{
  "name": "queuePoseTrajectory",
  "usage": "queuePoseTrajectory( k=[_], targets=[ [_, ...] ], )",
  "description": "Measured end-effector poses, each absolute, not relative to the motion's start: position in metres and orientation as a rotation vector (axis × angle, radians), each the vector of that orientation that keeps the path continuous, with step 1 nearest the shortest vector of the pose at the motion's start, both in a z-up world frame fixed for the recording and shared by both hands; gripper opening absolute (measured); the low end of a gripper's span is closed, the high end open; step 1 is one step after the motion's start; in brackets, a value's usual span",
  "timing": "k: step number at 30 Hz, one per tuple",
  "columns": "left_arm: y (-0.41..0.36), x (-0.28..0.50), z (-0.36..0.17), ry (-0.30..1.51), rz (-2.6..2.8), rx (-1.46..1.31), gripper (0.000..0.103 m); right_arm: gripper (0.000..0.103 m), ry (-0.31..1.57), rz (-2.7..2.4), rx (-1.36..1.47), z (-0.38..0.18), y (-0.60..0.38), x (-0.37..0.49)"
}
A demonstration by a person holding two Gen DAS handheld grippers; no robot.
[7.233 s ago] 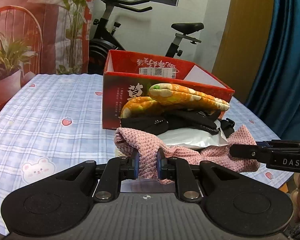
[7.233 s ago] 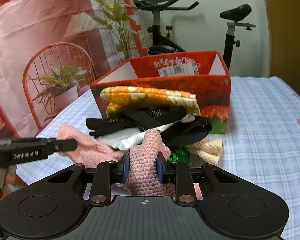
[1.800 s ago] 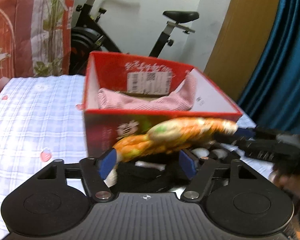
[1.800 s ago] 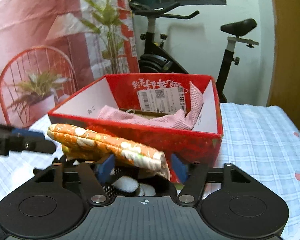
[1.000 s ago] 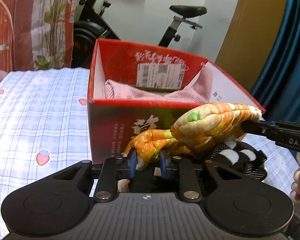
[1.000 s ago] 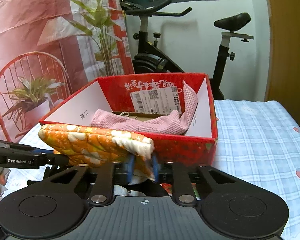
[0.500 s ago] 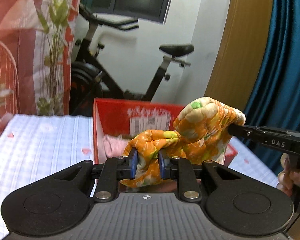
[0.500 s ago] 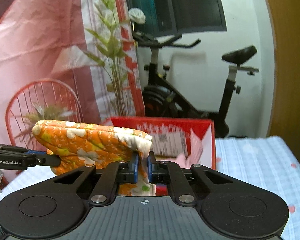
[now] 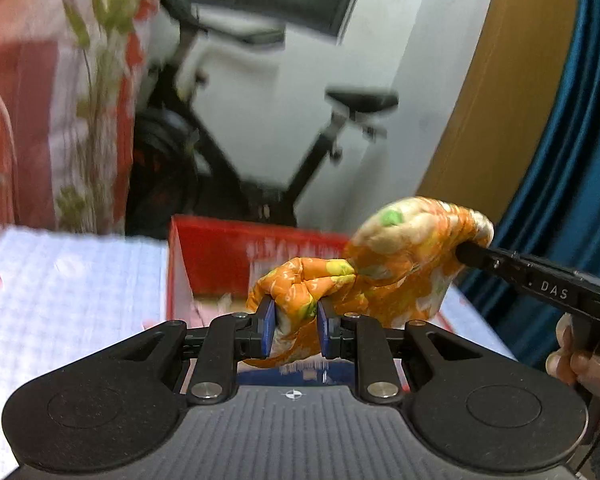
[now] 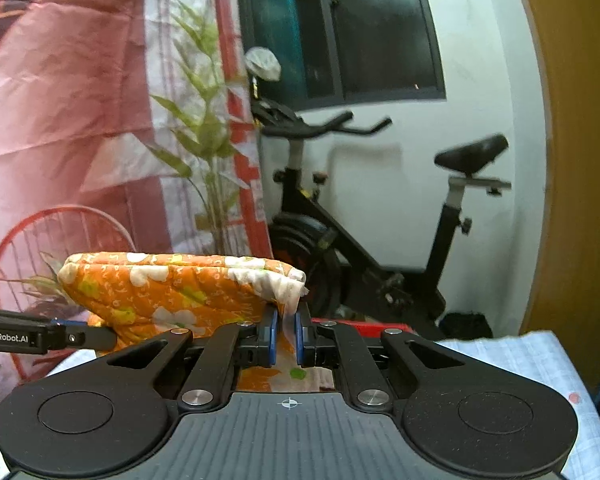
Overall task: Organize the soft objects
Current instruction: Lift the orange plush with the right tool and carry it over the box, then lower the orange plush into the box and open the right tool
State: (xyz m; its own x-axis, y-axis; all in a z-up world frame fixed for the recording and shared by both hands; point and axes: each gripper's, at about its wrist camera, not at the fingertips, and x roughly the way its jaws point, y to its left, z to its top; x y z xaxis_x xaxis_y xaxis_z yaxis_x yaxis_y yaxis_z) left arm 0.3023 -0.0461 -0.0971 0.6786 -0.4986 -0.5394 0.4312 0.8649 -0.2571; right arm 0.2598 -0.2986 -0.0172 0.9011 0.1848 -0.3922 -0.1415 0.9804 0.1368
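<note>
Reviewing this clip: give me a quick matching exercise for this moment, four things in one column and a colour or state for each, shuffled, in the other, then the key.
Things:
1. cloth
2. box
3. curtain
4. bike seat

Colour or state:
A. blue
B. black
C. orange floral, held at both ends by left gripper and right gripper
D. red

Pairs: 1-C, 2-D, 3-A, 4-B

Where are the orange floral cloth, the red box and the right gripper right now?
orange floral cloth point(image 10: 172, 288), right wrist view, top fold.
red box point(image 9: 216, 260), left wrist view, inner back wall.
right gripper point(image 10: 286, 336), right wrist view, between fingertips.
</note>
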Motion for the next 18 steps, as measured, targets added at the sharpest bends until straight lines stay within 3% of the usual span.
queuePoseTrajectory(
  k=[9, 18],
  targets=[
    [-0.047, 0.339, -0.135, 0.864, -0.528, -0.107, 0.023, 0.008, 0.643, 0.134, 0.109, -0.072, -0.295, 0.281],
    [-0.057, 0.343, -0.142, 0.881, -0.523, -0.046, 0.027, 0.008, 0.735, 0.095, 0.118, -0.103, -0.289, 0.306]
  ],
)
